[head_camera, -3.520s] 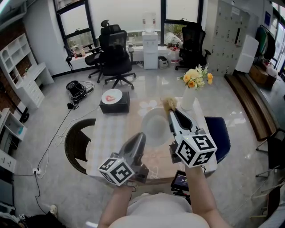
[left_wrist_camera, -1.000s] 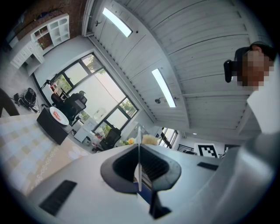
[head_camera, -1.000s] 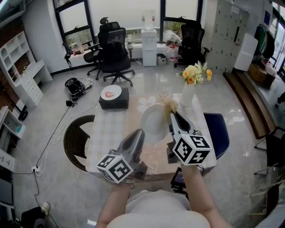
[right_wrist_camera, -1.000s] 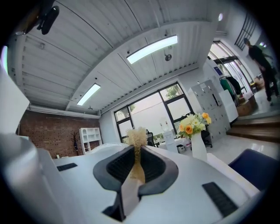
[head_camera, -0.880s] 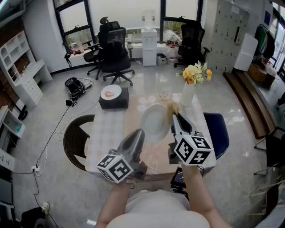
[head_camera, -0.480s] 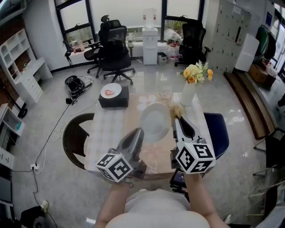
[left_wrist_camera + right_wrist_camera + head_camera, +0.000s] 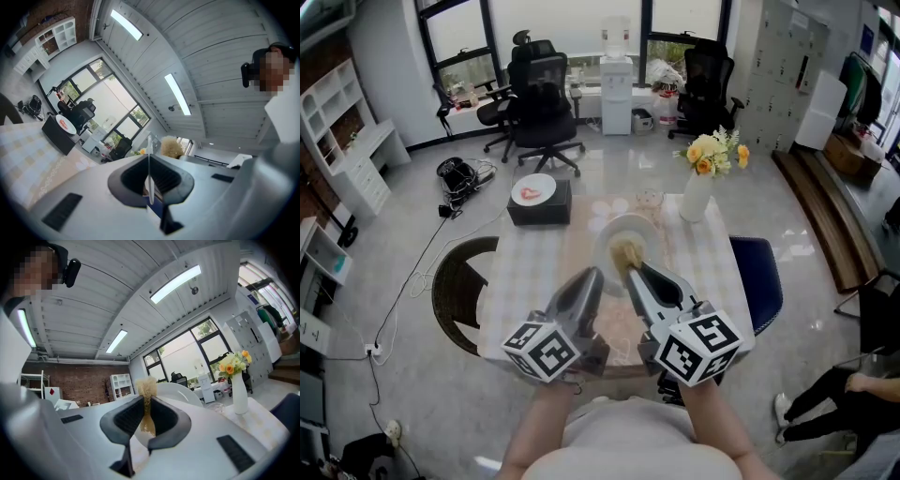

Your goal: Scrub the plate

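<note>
Head view: left hand-held gripper (image 7: 592,276) clenched on white plate (image 7: 630,231) by its rim; right hand-held gripper (image 7: 631,273) grasps fibrous scrubber (image 7: 625,253) over it. Vase (image 7: 696,202), counter (image 7: 530,272) far right corner, holds flowers (image 7: 711,155).

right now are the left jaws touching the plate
Touching. The left gripper view shows the plate edge-on, its thin rim pinched between the closed jaws of the left gripper.

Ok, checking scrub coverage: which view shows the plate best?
Head view: the plate faces the camera, with the scrubber over it. Left gripper view shows only its edge; right gripper view shows a part behind the scrubber.
</note>
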Motion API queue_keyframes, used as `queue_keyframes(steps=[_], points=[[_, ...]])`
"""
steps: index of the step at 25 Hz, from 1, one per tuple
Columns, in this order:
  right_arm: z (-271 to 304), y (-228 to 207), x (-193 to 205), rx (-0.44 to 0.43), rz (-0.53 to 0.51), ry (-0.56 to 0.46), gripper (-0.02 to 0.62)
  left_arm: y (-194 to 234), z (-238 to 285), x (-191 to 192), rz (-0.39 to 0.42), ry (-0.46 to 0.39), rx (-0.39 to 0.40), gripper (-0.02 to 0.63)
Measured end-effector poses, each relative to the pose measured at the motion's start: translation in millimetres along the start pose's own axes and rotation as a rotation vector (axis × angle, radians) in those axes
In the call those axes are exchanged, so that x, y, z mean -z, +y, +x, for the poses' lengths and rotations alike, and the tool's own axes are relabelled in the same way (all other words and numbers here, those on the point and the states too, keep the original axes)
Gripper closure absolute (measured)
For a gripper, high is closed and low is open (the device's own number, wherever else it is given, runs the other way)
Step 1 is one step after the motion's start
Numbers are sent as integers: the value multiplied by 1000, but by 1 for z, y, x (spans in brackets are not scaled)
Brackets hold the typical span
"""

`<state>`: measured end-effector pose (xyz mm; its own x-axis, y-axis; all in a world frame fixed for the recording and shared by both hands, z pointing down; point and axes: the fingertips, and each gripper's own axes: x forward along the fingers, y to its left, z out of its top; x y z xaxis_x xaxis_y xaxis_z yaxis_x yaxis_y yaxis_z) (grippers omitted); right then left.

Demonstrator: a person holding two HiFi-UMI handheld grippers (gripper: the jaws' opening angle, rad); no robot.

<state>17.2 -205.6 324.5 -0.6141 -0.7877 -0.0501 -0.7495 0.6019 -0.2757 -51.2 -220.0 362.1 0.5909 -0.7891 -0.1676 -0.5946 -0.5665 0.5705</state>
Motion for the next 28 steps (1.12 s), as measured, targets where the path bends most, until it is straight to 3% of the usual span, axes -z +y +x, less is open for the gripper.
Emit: queue_keyframes(steps=[12, 28], points=[[12, 19, 15, -57, 16, 70, 548, -5, -2, -1, 12, 6, 25, 586], [12, -20, 13, 87, -32, 77, 549, -5, -3, -3, 26, 10, 39, 585]])
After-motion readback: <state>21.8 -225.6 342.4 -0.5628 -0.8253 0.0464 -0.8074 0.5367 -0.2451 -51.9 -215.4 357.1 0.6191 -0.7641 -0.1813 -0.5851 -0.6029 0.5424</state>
